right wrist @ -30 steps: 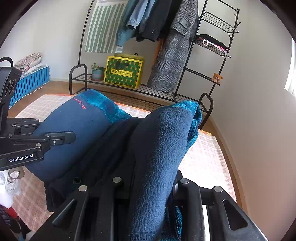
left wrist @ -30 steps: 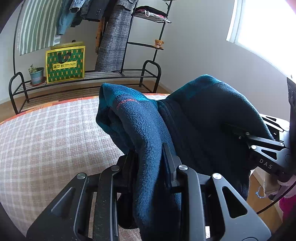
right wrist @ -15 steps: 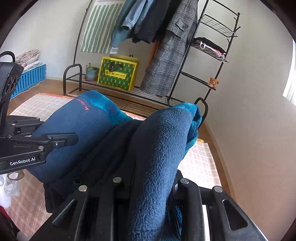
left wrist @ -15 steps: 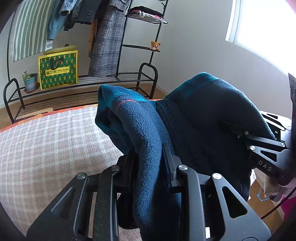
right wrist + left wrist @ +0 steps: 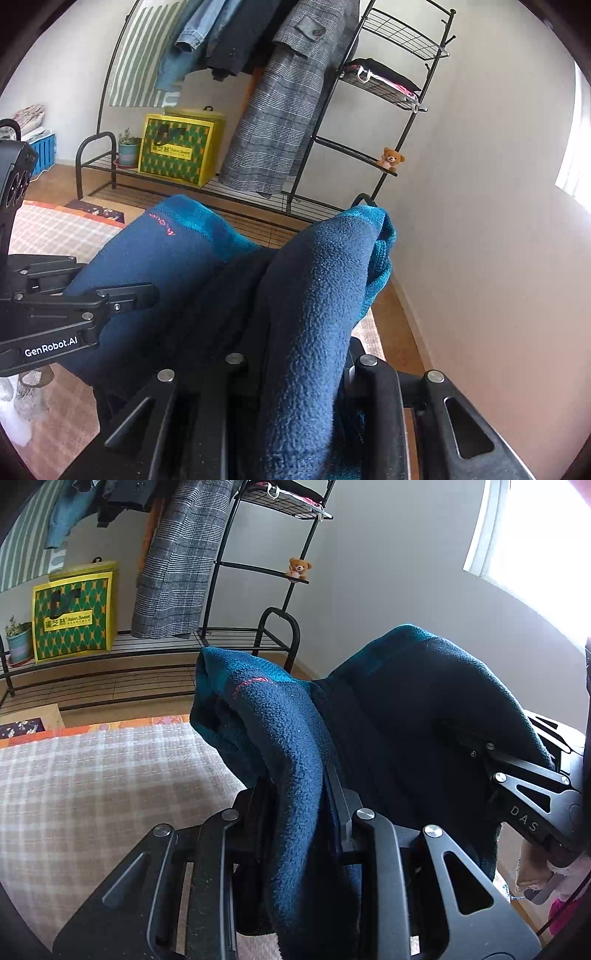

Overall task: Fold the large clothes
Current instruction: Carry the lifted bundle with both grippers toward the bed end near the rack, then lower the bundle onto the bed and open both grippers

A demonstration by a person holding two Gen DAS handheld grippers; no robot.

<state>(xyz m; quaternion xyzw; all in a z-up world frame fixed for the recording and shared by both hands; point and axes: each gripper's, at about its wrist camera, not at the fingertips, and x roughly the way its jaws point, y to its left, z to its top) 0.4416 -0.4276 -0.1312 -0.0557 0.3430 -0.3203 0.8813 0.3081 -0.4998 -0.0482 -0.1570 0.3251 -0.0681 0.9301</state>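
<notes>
A dark blue fleece garment (image 5: 295, 738) with red stitched lettering hangs in the air between my two grippers, above the checked cloth surface (image 5: 92, 794). My left gripper (image 5: 295, 805) is shut on one bunched part of it. My right gripper (image 5: 303, 354) is shut on another part of the fleece (image 5: 314, 295). The right gripper also shows at the right of the left wrist view (image 5: 480, 746), and the left gripper at the left of the right wrist view (image 5: 144, 291). The fleece covers the fingertips of both.
A black clothes rack (image 5: 388, 96) with hanging coats stands at the back wall. A yellow-green bag (image 5: 72, 614), a small potted plant (image 5: 16, 642) and a toy bear (image 5: 299, 568) sit on it. A bright window (image 5: 546, 535) is to the right.
Both grippers have swung to the right with the fleece held between them, so the rack and bag have slid left in both views. The grips on the fleece have not changed.
</notes>
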